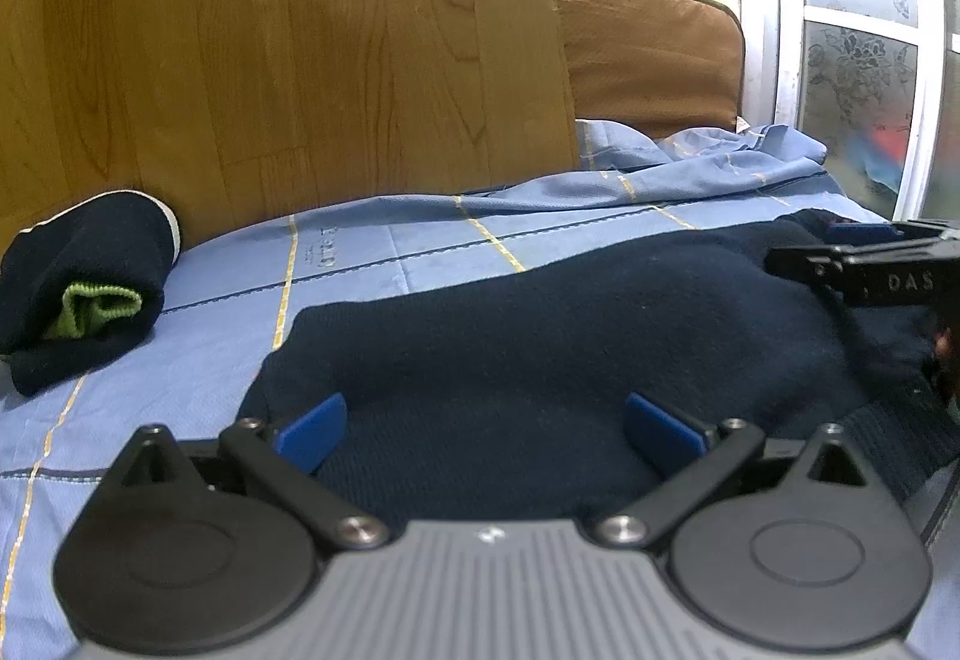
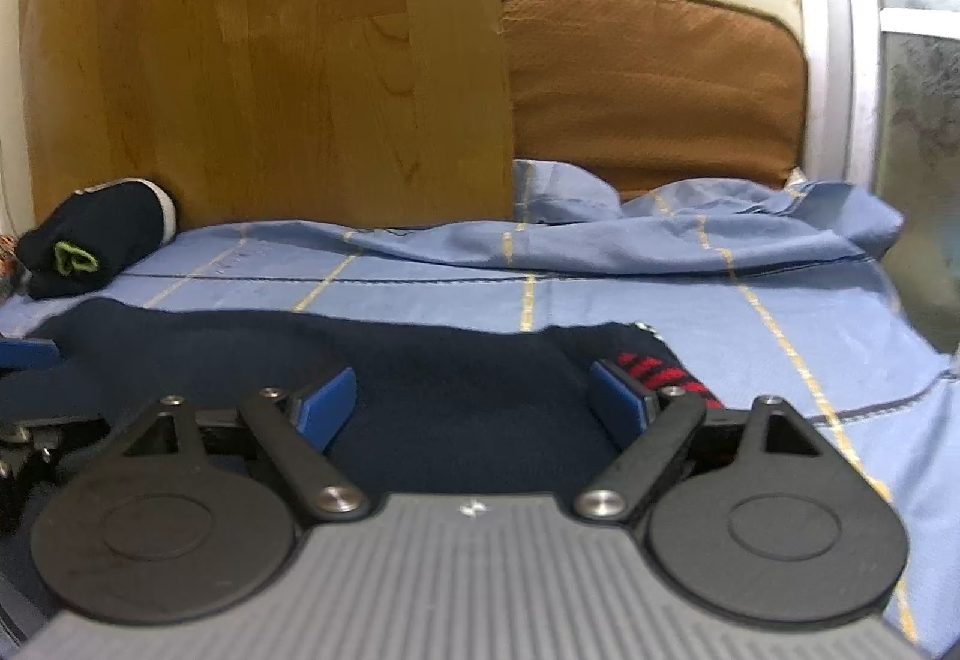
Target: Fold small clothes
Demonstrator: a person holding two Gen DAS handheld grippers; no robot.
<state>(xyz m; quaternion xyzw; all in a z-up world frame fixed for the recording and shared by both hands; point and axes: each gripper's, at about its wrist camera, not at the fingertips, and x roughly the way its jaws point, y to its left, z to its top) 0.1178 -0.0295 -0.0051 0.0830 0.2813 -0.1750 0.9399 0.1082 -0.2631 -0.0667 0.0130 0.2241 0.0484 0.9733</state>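
Note:
A dark navy knitted garment (image 1: 540, 324) lies spread on the blue bedsheet (image 1: 390, 252); in the right wrist view (image 2: 420, 378) it shows a red striped patch (image 2: 660, 375) at its right end. My left gripper (image 1: 486, 435) is open, its blue pads resting over the garment's near edge. My right gripper (image 2: 471, 408) is open too, low over the garment's right part. The right gripper's black body also shows in the left wrist view (image 1: 870, 270) at the far right.
A folded navy garment with a green cuff (image 1: 84, 288) lies at the back left, against a wooden board (image 1: 270, 48). A brown cushion (image 2: 654, 84) stands at the back right. The sheet is bunched up (image 2: 690, 228) before the cushion. A frosted glass door (image 1: 864, 90) is at the right.

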